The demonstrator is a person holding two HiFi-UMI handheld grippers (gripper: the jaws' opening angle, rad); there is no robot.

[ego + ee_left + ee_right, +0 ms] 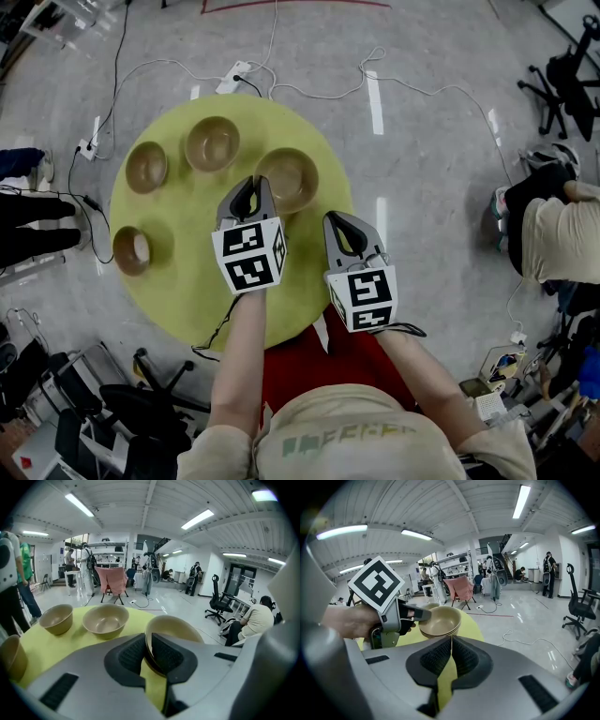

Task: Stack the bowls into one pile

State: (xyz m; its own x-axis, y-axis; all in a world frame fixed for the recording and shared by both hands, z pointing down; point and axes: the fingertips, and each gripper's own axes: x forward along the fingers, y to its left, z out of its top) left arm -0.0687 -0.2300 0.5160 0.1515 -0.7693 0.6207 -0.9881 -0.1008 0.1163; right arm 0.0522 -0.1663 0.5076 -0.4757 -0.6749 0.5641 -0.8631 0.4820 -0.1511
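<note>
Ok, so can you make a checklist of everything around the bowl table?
Surface: round yellow table.
Job's things: near bowl, back bowl, left bowl, front bowl, all apart.
Clutter: nothing seen on the table.
Grippers: left tongs shut on the near bowl's rim; right tongs shut, empty.
Cables: white cables on the floor.
Surroundings: office chair, a person at the right.
</note>
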